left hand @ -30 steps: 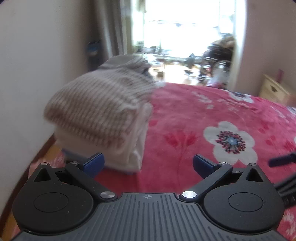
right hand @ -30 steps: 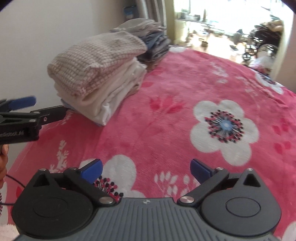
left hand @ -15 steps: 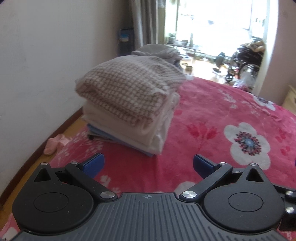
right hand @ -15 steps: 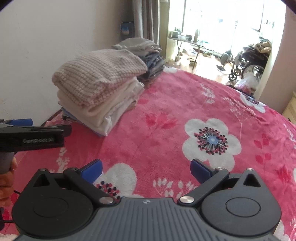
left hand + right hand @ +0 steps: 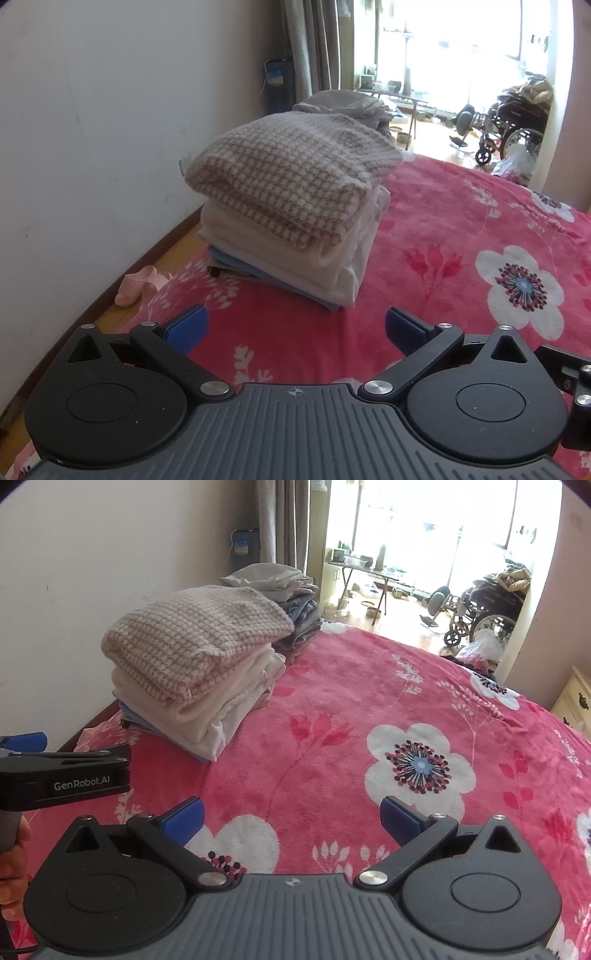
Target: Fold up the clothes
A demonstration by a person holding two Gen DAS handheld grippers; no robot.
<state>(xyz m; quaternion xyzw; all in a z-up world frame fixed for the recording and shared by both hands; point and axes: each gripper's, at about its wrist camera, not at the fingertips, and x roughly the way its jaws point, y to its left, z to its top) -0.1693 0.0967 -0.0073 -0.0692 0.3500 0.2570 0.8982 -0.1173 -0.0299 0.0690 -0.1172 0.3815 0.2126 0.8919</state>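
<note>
Pink floral blanket [image 5: 332, 709] carries my folded clothes stack [image 5: 295, 206] at its left edge by the wall. My left gripper [image 5: 295, 328] and right gripper [image 5: 291, 816] gape wide, holding nothing.

The top sweater [image 5: 291, 173] is a coarse, nubby knit; the folded cloths [image 5: 295, 254] beneath look smooth and soft. The blanket [image 5: 351, 738] is plush fleece. Both grippers [image 5: 295, 326] [image 5: 291, 812] are matt black plastic with shiny metal rivets.
</note>
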